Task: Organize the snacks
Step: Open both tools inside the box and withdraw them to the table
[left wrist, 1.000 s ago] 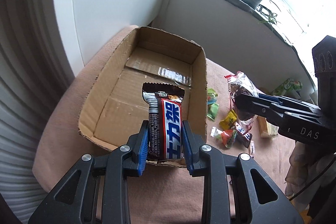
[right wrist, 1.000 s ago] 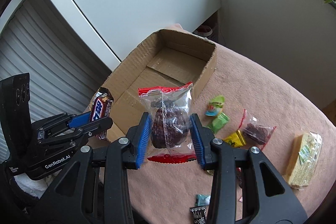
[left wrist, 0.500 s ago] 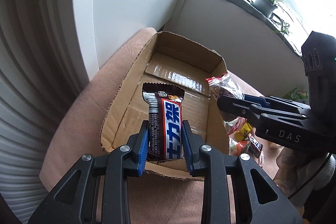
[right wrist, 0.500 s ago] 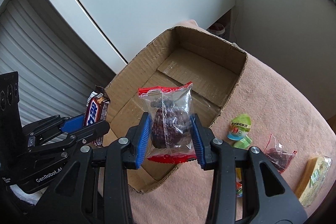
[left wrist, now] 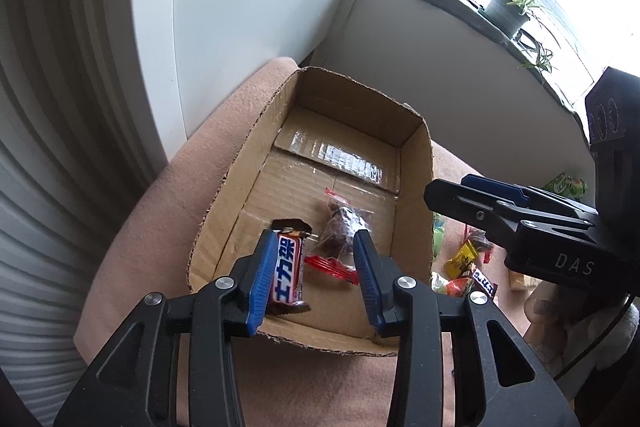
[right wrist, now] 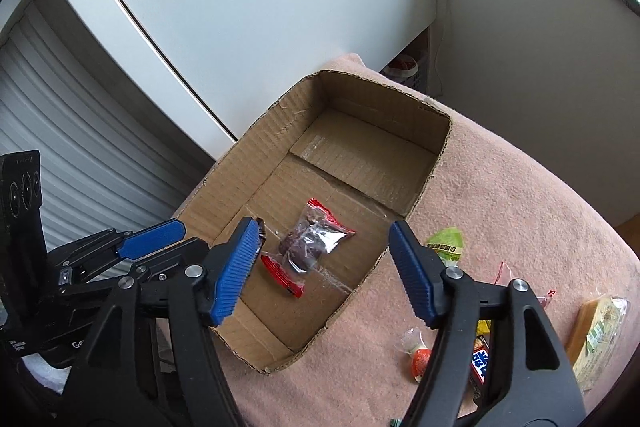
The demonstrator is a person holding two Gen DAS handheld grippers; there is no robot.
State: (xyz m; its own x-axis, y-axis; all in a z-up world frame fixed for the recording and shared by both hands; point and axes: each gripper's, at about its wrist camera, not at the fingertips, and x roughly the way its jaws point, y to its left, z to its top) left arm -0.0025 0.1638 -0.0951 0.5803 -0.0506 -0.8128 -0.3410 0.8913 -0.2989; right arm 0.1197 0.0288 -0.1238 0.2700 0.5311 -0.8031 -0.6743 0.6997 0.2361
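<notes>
Both my grippers just opened over the cardboard box (right wrist: 224, 183): R gripper (right wrist: 324, 271) wide & empty, its date pouch (right wrist: 308, 247) lying inside, L gripper (left wrist: 316, 277) letting go the Snickers bar (left wrist: 287, 273); next, more loose snacks (right wrist: 444, 247).

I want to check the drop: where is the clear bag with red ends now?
In both wrist views the clear bag lies flat on the floor of the box, near its front end, just right of the chocolate bar.
</notes>
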